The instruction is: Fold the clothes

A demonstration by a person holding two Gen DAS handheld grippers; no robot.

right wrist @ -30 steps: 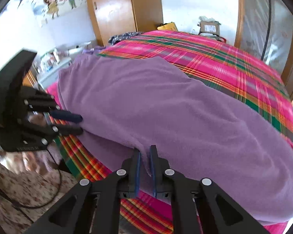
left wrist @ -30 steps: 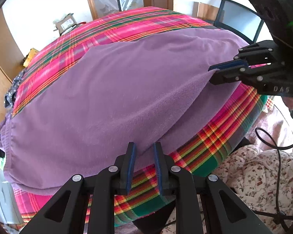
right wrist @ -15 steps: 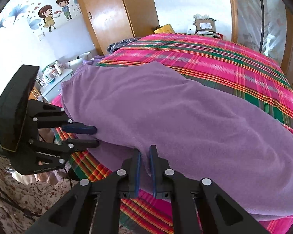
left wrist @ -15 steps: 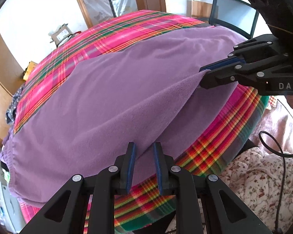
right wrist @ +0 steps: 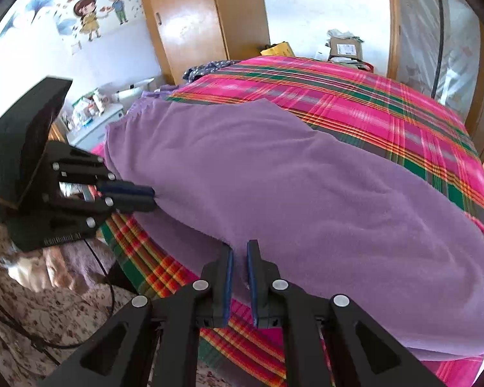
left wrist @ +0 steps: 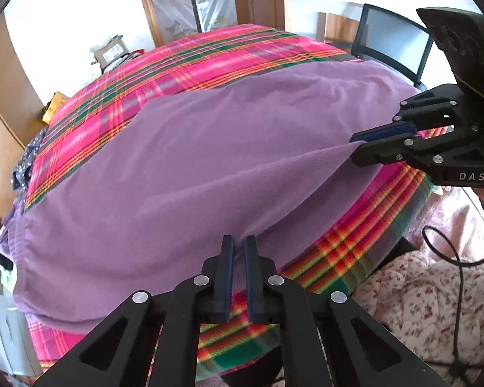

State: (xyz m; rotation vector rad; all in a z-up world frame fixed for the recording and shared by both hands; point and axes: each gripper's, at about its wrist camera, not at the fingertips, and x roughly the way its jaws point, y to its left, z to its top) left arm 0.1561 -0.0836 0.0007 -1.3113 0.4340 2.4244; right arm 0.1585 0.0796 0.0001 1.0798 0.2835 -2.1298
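Pinching the purple garment (left wrist: 184,167) edge in both your left gripper (left wrist: 238,251) and right gripper (right wrist: 238,254), you needed even tension, corners level.

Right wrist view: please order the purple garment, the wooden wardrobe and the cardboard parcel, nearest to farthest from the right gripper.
1. Purple garment: pinched in the right gripper.
2. Wooden wardrobe: beyond the bed, left.
3. Cardboard parcel: beyond the bed, right; too close to call against the wardrobe.
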